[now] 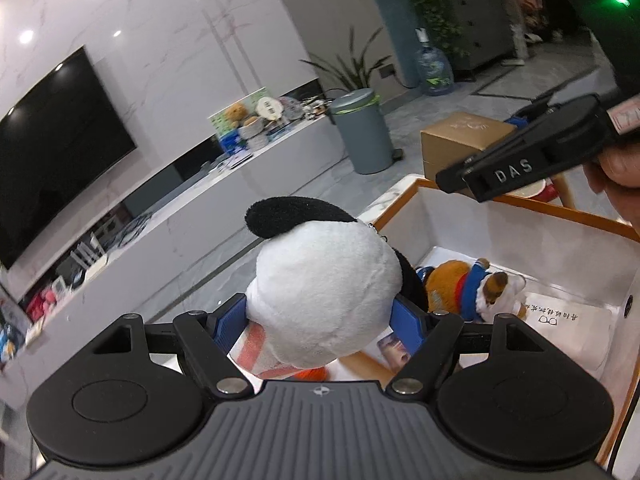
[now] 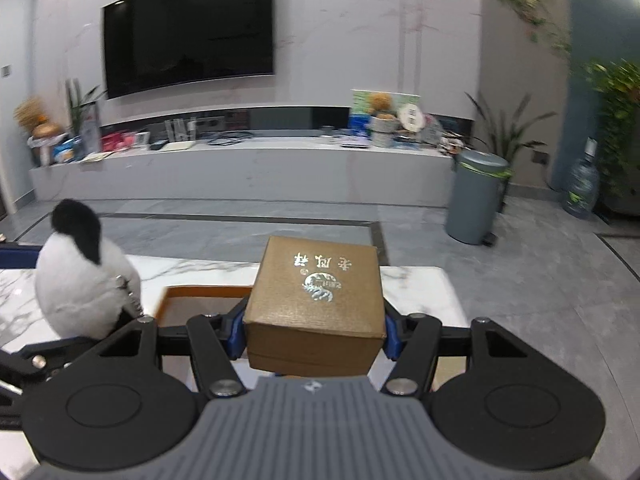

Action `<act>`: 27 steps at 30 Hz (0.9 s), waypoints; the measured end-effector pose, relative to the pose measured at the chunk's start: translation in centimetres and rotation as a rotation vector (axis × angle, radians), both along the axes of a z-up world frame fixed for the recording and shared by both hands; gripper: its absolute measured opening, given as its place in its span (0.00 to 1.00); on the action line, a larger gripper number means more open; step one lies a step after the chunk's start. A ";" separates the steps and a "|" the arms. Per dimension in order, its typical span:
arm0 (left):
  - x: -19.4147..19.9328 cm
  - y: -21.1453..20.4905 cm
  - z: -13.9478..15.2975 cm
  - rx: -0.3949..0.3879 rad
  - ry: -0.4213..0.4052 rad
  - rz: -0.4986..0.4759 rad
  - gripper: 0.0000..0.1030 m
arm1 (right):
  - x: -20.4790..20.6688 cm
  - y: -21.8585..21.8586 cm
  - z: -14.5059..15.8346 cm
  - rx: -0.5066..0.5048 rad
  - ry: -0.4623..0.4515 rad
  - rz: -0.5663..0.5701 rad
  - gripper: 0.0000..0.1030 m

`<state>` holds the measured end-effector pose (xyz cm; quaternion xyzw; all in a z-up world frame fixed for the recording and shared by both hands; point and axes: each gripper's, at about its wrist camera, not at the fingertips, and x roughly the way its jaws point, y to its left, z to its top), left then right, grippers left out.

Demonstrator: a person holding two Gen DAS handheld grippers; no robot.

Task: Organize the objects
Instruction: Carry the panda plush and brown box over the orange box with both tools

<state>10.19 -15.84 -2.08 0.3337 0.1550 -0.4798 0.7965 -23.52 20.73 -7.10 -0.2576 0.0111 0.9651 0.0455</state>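
We are pinching the soft black-and-white plush panda (image 1: pixel 320 292) in the left claw (image 1: pixel 316 320); it is compressing, so a mid-body hold suits. The right claw (image 2: pixel 314 336) is clamping the stiff brown cardboard box (image 2: pixel 316 300) by its sides.

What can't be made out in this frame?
- Left wrist: the panda plush held in the left gripper hides part of the storage box floor.
- Right wrist: the brown gift box in the right gripper hides the storage box's interior.
- Both: TV-bench clutter too small, blurred.
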 end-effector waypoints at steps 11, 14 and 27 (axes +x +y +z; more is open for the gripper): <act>-1.7 -4.9 -4.2 0.173 -0.145 -0.154 0.85 | -1.5 1.6 -3.4 0.026 -0.080 0.018 0.61; -2.0 -5.2 -5.4 0.211 -0.180 -0.180 0.85 | -1.9 1.7 -4.4 0.033 -0.102 0.045 0.61; -4.6 -6.7 -9.9 0.375 -0.316 -0.335 0.85 | -2.8 1.7 -7.0 0.067 -0.200 0.061 0.61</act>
